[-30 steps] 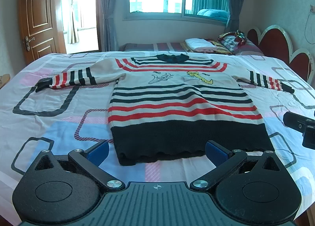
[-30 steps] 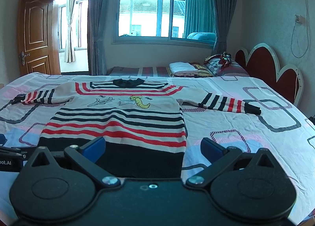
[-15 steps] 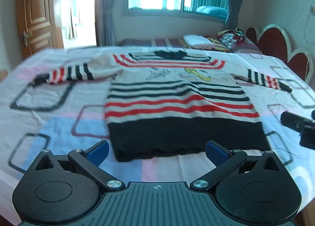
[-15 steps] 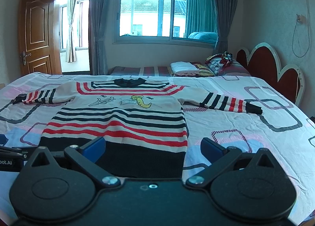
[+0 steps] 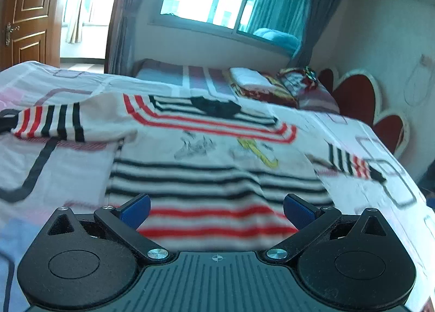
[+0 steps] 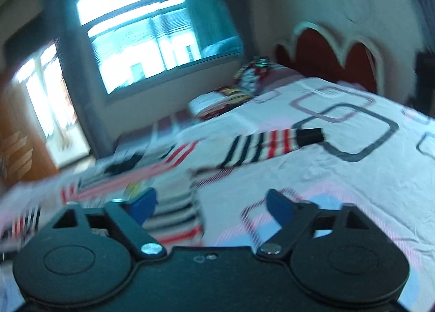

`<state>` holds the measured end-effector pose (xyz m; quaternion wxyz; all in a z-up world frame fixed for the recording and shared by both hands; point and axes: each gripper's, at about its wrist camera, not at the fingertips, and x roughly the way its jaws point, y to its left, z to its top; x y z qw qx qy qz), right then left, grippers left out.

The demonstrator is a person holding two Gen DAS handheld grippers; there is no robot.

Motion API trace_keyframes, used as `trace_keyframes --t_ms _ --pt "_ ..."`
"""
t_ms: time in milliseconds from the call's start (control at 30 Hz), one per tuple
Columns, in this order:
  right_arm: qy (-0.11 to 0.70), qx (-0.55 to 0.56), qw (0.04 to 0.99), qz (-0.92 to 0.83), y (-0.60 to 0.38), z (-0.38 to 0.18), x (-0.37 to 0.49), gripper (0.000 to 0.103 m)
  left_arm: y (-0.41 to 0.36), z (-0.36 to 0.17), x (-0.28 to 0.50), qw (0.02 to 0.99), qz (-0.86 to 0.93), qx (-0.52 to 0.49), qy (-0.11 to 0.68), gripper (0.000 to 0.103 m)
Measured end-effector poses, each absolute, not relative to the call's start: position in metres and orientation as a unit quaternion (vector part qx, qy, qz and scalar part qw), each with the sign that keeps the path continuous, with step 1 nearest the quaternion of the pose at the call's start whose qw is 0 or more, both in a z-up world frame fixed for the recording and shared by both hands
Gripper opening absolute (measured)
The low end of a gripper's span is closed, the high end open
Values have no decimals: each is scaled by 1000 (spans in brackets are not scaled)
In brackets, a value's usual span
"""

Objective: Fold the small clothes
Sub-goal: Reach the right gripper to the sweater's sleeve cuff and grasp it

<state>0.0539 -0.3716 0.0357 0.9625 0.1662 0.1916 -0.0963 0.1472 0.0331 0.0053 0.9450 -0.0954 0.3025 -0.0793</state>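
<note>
the striped sweater (image 5: 212,165) is lying flat across the bed (image 6: 353,176), sleeves spread for folding. the left gripper (image 5: 216,207) and right gripper (image 6: 209,204) are hovering over it, fingers spread and pinching nothing.

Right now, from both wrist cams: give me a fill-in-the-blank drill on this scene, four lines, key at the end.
1. The sweater lies spread flat on the ____.
2. Both the left gripper and the right gripper are ____.
3. The sweater's collar is ____ in colour.
4. In the right view the cuff of the sleeve is ____.

Missing: bed; open; black; black
</note>
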Motion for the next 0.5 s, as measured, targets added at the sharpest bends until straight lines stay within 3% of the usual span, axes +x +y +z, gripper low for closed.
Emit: trace_keyframes --t_ms 67,133,200,500 --pt "182 203 955 -114 -408 36 76 70 34 3 169 949 -57 -81 299 103" --pt "171 227 950 -133 -442 31 103 54 38 -5 192 946 -42 -82 312 103" --pt "175 270 935 -149 -478 18 135 48 42 -15 212 940 -35 -93 328 103" --pt "215 465 838 -190 -578 -90 248 46 47 -62 266 919 -11 -82 385 103"
